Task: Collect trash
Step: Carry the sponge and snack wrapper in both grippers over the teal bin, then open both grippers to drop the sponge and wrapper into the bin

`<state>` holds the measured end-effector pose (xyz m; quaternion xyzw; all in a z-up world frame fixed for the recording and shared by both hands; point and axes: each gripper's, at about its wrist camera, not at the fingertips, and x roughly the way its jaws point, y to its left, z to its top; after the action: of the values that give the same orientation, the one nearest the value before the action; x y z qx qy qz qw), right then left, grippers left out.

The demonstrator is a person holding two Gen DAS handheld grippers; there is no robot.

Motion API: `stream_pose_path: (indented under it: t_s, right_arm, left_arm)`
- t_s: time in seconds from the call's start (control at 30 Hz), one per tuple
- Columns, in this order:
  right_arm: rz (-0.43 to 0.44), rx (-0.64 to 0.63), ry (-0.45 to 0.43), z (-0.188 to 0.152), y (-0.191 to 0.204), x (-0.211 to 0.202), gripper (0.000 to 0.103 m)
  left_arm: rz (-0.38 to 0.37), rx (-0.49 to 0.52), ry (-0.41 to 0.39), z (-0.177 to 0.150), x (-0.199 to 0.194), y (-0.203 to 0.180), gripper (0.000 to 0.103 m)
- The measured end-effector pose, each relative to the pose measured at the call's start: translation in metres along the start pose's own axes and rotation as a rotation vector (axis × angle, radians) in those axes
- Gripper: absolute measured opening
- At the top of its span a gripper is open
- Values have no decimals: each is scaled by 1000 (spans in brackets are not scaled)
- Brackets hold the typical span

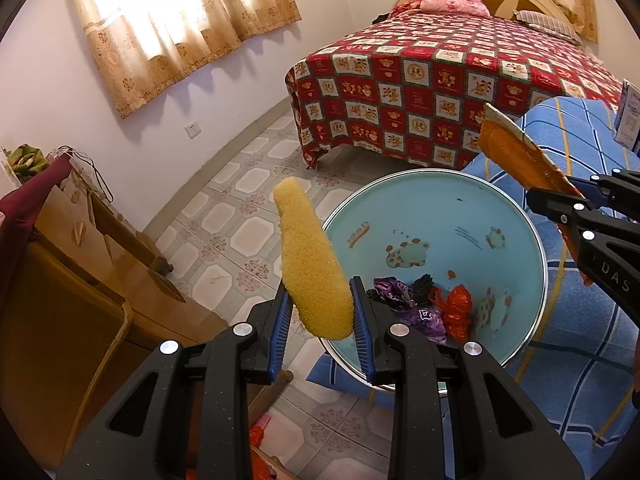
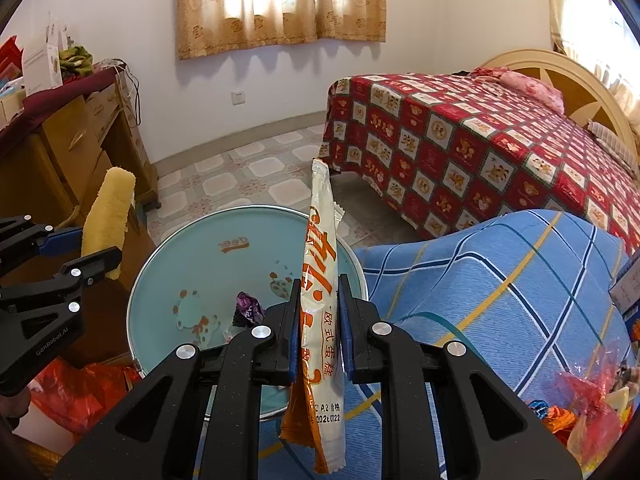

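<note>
1. A round light-blue basin [image 1: 436,216] with cartoon prints sits on a surface draped in a blue checked cloth [image 1: 576,340]. Its rim overhangs the cloth's edge above the tiled floor [image 1: 240,216].
2. Crumpled wrappers lie in the basin's near part: a purple one [image 1: 416,312], a black mesh scrap [image 1: 424,284] and a red one [image 1: 456,308], all touching in one heap.
3. The left gripper [image 1: 320,320] pinches a yellow sponge strip [image 1: 310,264] by its lower end, blue pads pressing both sides. The strip's long axis runs up and slightly left in the left wrist view, its free end pointing away from the camera, just left of the basin's rim and above the floor.
4. The right gripper [image 2: 319,336] has its fingers [image 2: 290,336] closed on an orange-and-white snack packet [image 2: 320,300]. The packet stands nearly upright and edge-on, its long axis vertical; its top end rises above the basin's far rim and its bottom end hangs below the fingers.
5. In the left wrist view that packet tilts up to the left, over the basin's right edge.
6. Around them: a bed with a red patterned cover [image 1: 440,76] beyond the basin, a wooden cabinet [image 1: 80,280] to the left, curtains [image 2: 280,4] on the far wall.
7. More red and orange wrappers [image 2: 592,412] lie on the blue cloth at the right, and a red plastic bag [image 2: 80,392] lies low at the left beneath the basin's rim.
</note>
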<state>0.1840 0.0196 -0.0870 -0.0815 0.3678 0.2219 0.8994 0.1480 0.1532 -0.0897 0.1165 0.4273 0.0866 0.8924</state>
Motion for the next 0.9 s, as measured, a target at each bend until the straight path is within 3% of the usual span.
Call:
stream_pose_path:
  t_s: [0.47, 0.53, 0.6, 0.63, 0.67, 0.8, 0.9]
  right_arm:
    - [16, -8, 0, 2, 6, 5, 17]
    - [32, -8, -6, 1, 7, 6, 23]
    - [47, 5, -18, 1, 5, 5, 32]
    - [58, 12, -20, 0, 3, 5, 44]
    - [63, 20, -24, 0, 2, 4, 48]
    - [61, 51, -34, -3, -5, -2, 54]
    - [48, 76, -46, -8, -11, -14, 59]
  left_arm:
    - [-17, 8, -11, 1, -5, -11, 31]
    - [-30, 7, -20, 0, -6, -11, 33]
    - [-45, 6, -36, 1, -10, -13, 38]
    - [-50, 5, -43, 0, -10, -12, 47]
    - [-53, 3, -52, 0, -12, -13, 59]
    - [-69, 2, -71, 0, -17, -18, 64]
    - [-78, -11, -63, -1, -16, -18, 77]
